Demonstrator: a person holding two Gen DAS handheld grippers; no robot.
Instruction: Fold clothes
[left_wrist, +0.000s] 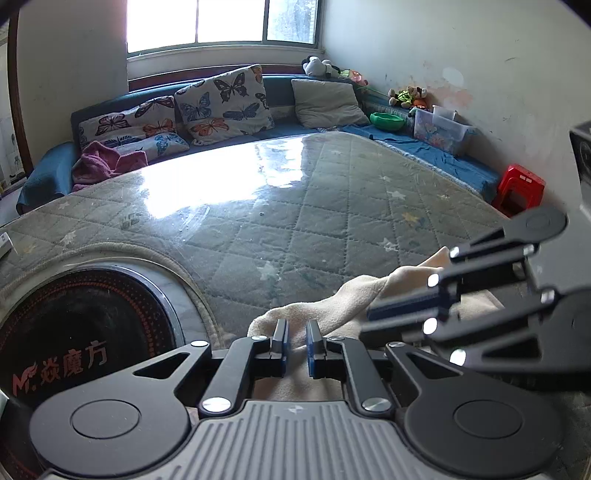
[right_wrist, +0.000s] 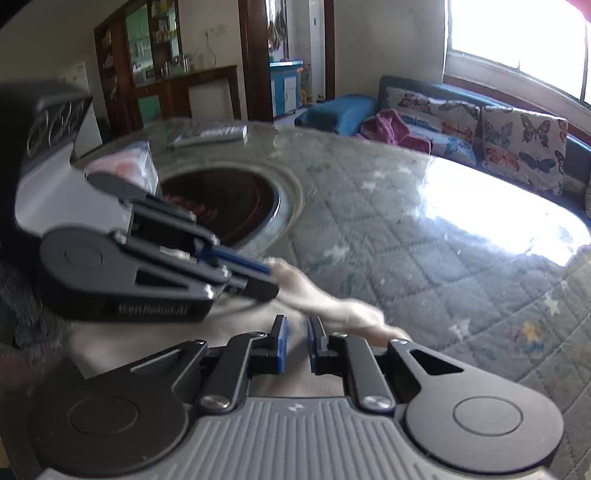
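On the quilted table (left_wrist: 295, 229), we pinch the cream garment (left_wrist: 325, 314) with left gripper (left_wrist: 296, 338) and right gripper (right_wrist: 298, 339), jaws narrow, readying a fold

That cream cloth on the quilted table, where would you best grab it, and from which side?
Grip the cream cloth at its raised far fold, where the edge humps up off the table and gives something to pinch. Come from the near side, angled downward, as the left claw sits now. The flat part offers no such ridge.

Black linkage tool (left_wrist: 296, 341), blue pads, silver screws, ribbed grey housing
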